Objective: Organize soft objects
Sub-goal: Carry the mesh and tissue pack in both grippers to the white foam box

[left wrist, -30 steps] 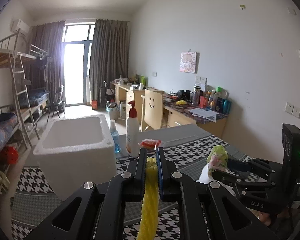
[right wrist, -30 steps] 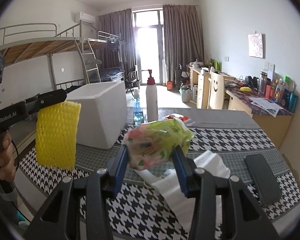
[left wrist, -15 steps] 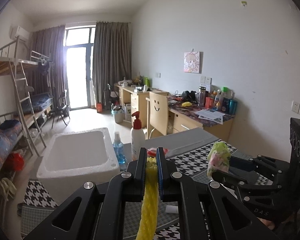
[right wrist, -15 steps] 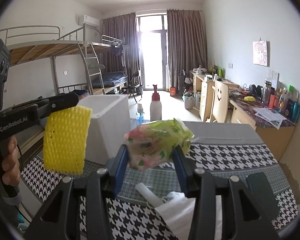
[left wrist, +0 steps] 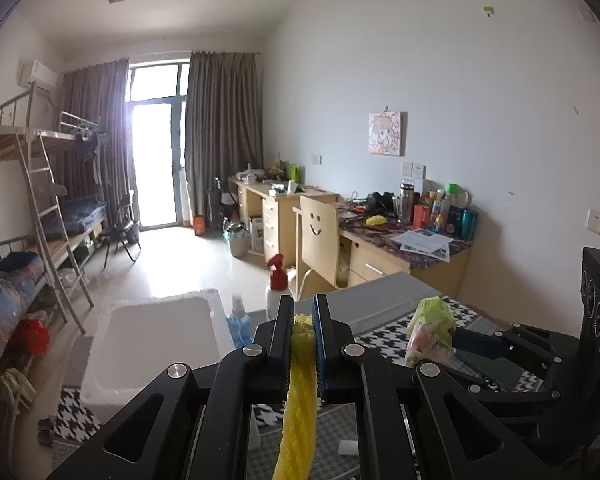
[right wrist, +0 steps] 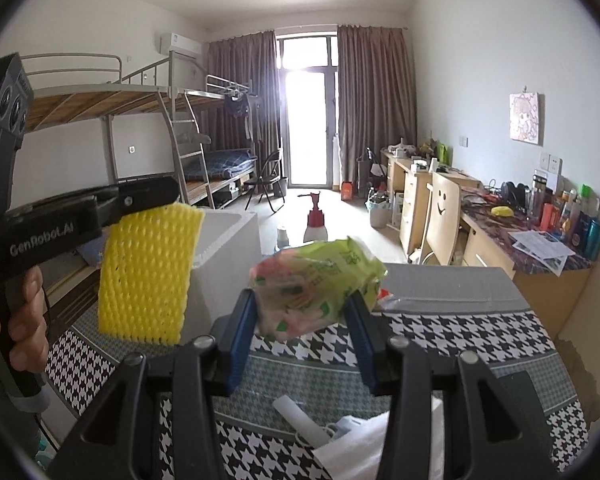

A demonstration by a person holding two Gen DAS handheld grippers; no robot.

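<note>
My left gripper is shut on a yellow foam net sleeve, which hangs down edge-on between the jaws. From the right wrist view the same yellow foam net sleeve dangles flat from the left gripper, held in a hand at the left. My right gripper is shut on a soft green and pink packet; that green and pink packet also shows at the right of the left wrist view. Both are lifted above the table. A white foam box stands open below and to the left.
A houndstooth cloth covers the table. A red-topped pump bottle and a blue spray bottle stand beside the box. White plastic wrap lies on the near table. A dark phone, desks and bunk beds lie beyond.
Both grippers have risen with their loads; the table, foam box and bottles have dropped lower in both views. Neither grip has changed.
</note>
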